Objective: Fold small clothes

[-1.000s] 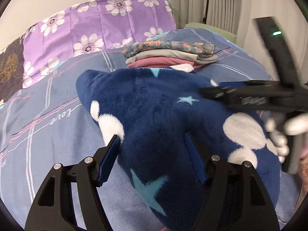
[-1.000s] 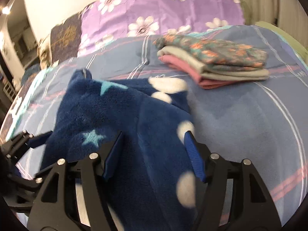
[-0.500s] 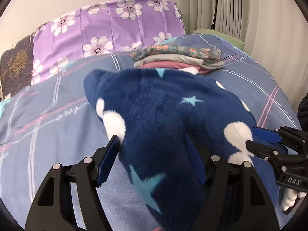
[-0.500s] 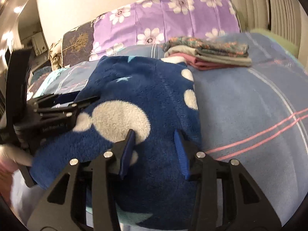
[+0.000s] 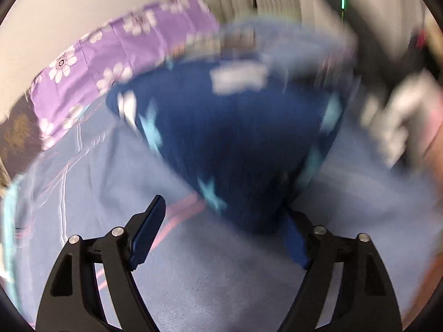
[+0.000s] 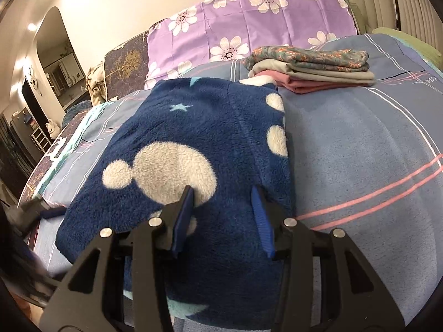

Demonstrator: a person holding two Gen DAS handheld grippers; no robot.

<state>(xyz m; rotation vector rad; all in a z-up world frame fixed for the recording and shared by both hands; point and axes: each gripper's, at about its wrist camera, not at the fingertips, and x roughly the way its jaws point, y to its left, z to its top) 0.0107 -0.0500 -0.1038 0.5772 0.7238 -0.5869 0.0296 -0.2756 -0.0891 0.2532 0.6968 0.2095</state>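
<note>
A dark blue fleece garment point(image 6: 199, 144) with white blobs and pale stars lies folded on the blue bedspread point(image 6: 360, 149). My right gripper point(image 6: 223, 215) is open, its fingers resting over the garment's near part with fleece between them. In the blurred left wrist view the garment point(image 5: 229, 138) lies ahead of my left gripper point(image 5: 221, 229), which is open. Its right finger point(image 5: 293, 240) is at the garment's near edge; its left finger point(image 5: 146, 232) is over bare bedspread.
A stack of folded clothes point(image 6: 313, 69) sits behind the garment, flowered piece on top. A purple flowered pillow point(image 6: 249, 25) lies at the head of the bed. The other gripper and hand point(image 5: 393, 116) blur at the right of the left wrist view.
My left gripper has swung fast and pulled back, so the garment's near edge now sits at its right finger. My right gripper has stayed over the garment, which has settled flatter.
</note>
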